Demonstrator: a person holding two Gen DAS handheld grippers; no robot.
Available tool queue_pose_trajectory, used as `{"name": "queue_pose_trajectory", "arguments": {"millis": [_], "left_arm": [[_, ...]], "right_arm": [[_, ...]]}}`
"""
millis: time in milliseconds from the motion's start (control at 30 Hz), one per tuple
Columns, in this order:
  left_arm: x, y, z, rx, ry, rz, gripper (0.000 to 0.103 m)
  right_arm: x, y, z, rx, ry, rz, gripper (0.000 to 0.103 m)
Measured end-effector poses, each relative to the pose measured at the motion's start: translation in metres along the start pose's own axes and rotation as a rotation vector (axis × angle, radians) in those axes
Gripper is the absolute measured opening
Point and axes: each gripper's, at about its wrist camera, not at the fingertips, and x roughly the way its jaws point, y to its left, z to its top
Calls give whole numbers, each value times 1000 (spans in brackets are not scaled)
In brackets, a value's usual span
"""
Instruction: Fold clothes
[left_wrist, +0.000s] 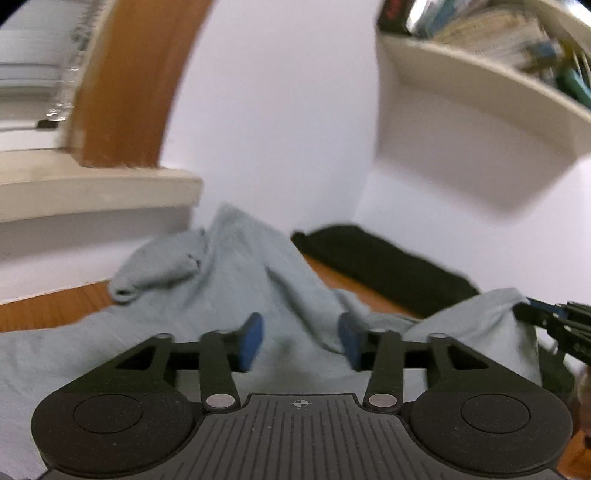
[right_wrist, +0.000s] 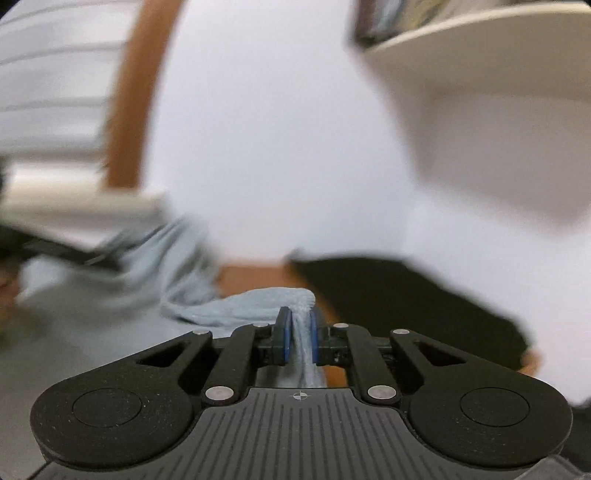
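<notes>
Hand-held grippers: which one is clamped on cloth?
The right hand-held gripper, pinching the light blue garment. The left hand-held gripper is open above it.

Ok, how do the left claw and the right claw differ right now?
The left claw is open, its blue pads wide apart, while the right claw is shut on a fold of the light blue garment. The left claw holds nothing and hovers over the spread cloth; the right claw has fabric pinched between its pads. Both are black with blue pads and point toward the white wall.
</notes>
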Motion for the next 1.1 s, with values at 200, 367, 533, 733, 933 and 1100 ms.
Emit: {"name": "queue_pose_trajectory", "arguments": {"millis": [200,367,533,733,933,1100], "left_arm": [[18,4,-7,28,122,32,64],[28,-7,-13,92,180,41,72],[35,-8,-14,90,228,60,75],[38,-10,-14,126,239,82,78],[42,-20,-16,189,257,139,79],[38,-20,-7,173,296,182,80]], "right_arm": [[52,-19,-21,5,204,-55,22],[75,-18,-13,56,211,68,41],[133,5,-5,90,302,236,41],[188,33,1,78,368,350,40],[215,28,2,80,336,182,16],[205,38,10,56,259,97,53]]}}
